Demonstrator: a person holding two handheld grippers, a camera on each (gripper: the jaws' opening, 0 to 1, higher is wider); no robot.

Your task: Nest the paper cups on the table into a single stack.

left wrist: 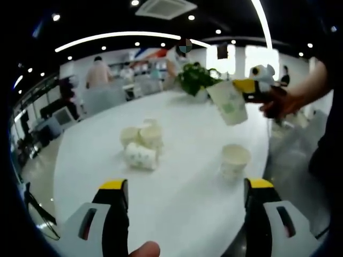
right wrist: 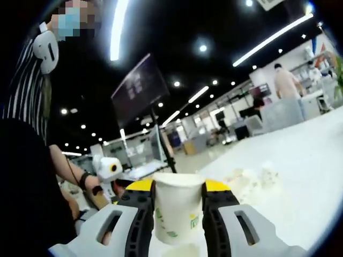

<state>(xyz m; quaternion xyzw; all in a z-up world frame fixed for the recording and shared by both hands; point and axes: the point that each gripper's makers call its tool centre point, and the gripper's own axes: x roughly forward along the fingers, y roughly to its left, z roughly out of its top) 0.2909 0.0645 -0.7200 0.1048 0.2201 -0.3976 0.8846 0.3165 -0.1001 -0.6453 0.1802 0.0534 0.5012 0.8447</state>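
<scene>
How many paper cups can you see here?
At least 5: one white paper cup clamped in the right gripper above the table, one upright cup standing alone, and roughly three jumbled cups mid-table. That blurred pile may hide more.

White tabletop (left wrist: 182, 128), rounded edge, glossy — ceiling lights reflect faintly on it.

Left gripper view: cluster of paper cups (left wrist: 141, 144) at about 9 o'clock from the middle of the picture, touching one another; at least one lies on its side, exact count cannot be told. Single upright cup (left wrist: 235, 159) at about 4 o'clock, well apart from the cluster. Potted green plant (left wrist: 196, 80) near the far edge, about 12 o'clock.

Right gripper view: same tabletop (right wrist: 300, 160) at 3 o'clock — blurred pale cups (right wrist: 252, 181) resting on it.
</scene>
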